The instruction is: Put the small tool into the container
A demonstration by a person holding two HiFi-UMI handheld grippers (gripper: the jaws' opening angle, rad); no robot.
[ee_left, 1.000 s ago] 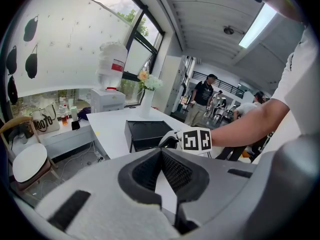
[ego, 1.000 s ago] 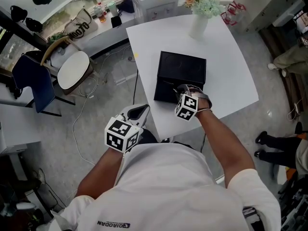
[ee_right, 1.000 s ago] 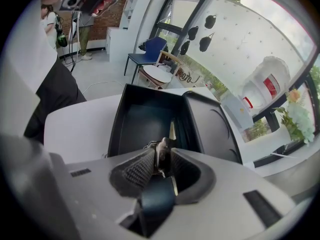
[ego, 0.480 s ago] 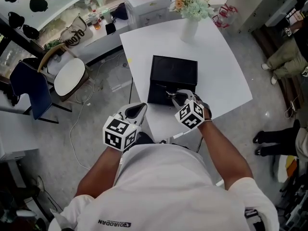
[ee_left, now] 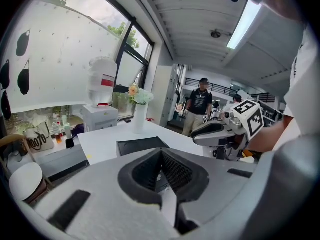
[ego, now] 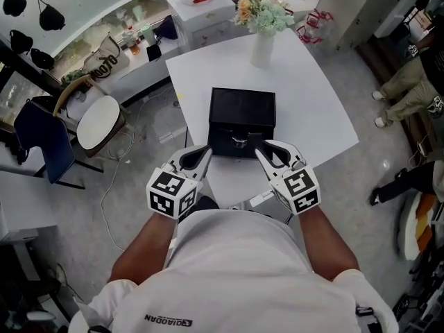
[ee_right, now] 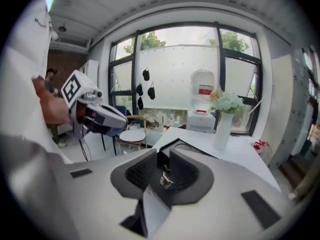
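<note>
A black open box point(ego: 241, 116) stands on the white table point(ego: 309, 103). A small silvery tool point(ego: 239, 142) lies at the box's near edge; in the right gripper view the tool point(ee_right: 166, 180) shows through the gap between the jaws, not pinched. My right gripper point(ego: 267, 151) hangs just in front of the box, open; its jaws have just been closing with nothing held. My left gripper point(ego: 201, 157) hovers beside the table's near left edge, its fingertips point(ee_left: 161, 153) together and empty.
A white vase of flowers point(ego: 261, 40) stands behind the box. Left of the table are a round-seated chair point(ego: 100, 120) and a cluttered counter point(ego: 132, 37). A white dispenser point(ego: 201, 9) is at the back. People stand at the right point(ego: 409, 82).
My right gripper has lifted out of the box, rolled and drawn back toward me, leaving the tool at the box's near edge. The left gripper rose slightly.
</note>
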